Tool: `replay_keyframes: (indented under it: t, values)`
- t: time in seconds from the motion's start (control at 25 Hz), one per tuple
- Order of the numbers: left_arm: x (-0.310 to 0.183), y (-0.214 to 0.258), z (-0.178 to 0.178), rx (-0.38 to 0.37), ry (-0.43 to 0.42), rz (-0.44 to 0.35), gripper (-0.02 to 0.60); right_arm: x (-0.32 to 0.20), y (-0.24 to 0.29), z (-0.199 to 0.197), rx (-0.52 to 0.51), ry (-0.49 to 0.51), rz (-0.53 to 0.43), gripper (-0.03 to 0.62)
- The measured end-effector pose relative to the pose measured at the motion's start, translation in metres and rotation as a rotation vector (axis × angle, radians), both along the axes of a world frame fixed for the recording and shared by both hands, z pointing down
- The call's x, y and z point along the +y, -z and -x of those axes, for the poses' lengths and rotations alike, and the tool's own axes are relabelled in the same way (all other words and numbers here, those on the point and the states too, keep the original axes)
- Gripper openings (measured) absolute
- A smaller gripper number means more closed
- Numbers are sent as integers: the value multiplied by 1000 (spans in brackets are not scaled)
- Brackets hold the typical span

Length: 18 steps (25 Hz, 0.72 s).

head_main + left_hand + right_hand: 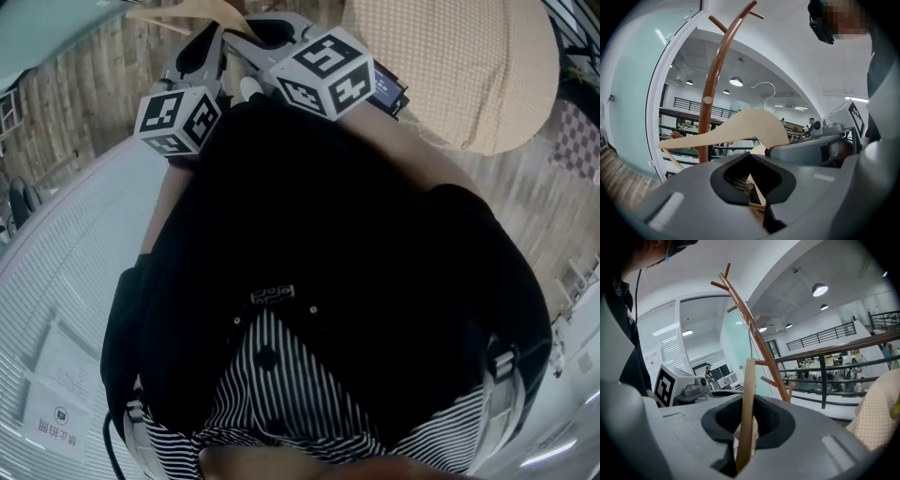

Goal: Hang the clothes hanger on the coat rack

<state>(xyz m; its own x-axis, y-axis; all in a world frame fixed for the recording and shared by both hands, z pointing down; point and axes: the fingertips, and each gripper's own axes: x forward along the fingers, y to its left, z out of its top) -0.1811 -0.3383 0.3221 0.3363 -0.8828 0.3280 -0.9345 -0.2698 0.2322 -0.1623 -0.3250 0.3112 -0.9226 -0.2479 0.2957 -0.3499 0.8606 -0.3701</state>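
Observation:
A pale wooden clothes hanger with a metal hook is held up between both grippers. My left gripper is shut on a thin wooden part of it. My right gripper is shut on the hanger, which shows edge-on between its jaws. The brown wooden coat rack stands just beyond the hanger, and its pegs branch out higher than the hook. In the head view only the marker cubes show, above the person's dark top; the jaws are hidden there.
A glass partition with a white frame stands left of the rack. A dark railing runs behind it. A beige perforated seat is at the right on the wood floor. A white slatted wall is at the left.

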Motion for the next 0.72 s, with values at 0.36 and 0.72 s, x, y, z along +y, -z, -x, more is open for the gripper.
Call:
replay_keyframes:
  t: [0.36,0.72]
  values:
    - [-14,4,75,12,-19,-14,2,-13,4,76,44,50,-48,60]
    - [-13,-12,127,55,-99,4,2,-10,-11,132,92,44,-49,60]
